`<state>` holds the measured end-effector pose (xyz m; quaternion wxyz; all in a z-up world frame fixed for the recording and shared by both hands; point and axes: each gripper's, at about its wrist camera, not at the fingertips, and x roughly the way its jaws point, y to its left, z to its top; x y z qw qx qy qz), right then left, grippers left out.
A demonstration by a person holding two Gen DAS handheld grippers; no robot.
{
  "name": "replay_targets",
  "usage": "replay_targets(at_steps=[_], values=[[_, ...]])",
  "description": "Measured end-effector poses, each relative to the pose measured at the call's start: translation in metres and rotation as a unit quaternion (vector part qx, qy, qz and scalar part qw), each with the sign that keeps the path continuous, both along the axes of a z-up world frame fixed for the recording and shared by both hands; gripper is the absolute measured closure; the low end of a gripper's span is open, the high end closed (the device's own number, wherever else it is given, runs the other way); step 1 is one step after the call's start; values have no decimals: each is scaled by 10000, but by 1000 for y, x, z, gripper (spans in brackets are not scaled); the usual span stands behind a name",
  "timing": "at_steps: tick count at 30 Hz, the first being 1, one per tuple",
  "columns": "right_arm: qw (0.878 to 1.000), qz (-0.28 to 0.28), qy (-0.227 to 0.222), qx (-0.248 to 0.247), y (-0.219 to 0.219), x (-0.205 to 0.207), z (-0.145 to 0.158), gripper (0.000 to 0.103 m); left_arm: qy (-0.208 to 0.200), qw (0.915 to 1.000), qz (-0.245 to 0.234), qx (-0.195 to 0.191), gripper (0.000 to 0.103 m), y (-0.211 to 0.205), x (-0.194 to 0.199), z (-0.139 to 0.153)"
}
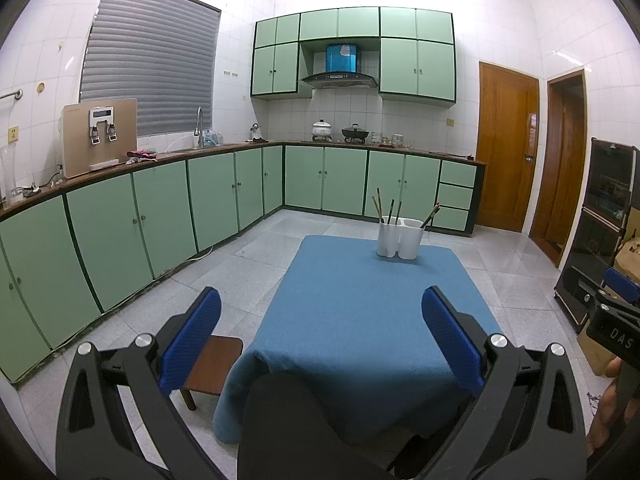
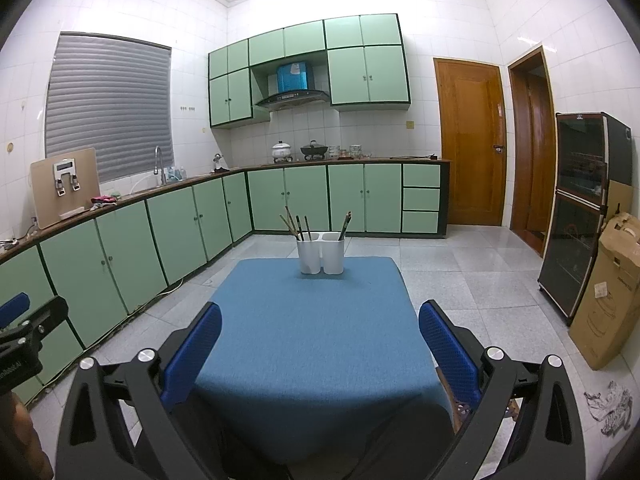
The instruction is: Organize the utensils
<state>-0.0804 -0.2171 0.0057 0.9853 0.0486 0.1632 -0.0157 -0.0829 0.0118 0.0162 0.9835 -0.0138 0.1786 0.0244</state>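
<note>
Kitchen, white-tiled, with mint-green cabinets (image 2: 304, 196) along two walls and a grey stone floor; at centre, a low table under a blue cloth (image 2: 312, 344). Item: one white two-compartment utensil holder (image 2: 321, 253), upright at the far end of the table. Contents: four dark chopsticks (image 2: 297, 224) in its left compartment, leaning left with long axes near vertical; two more chopsticks (image 2: 345, 226) in the right compartment, leaning right. Left gripper (image 1: 321, 335): fingers spread wide, nothing held, hovering over the near table edge. Right gripper (image 2: 320, 346): likewise wide apart and empty. The holder lies straight ahead of the right gripper, slightly right of the left gripper's line, and well apart from both; neither looks clearly nearer. Legible writing: "DAS" on the right gripper body in the left wrist view; other labels too small to read.
</note>
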Motion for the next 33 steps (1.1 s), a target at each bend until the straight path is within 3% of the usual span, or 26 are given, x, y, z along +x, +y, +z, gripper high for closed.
replay_targets(at_steps=[33], values=[[10000,6,10,-2,-1,-2,0,6,6,10000,-9,0,6,-1,0,0]])
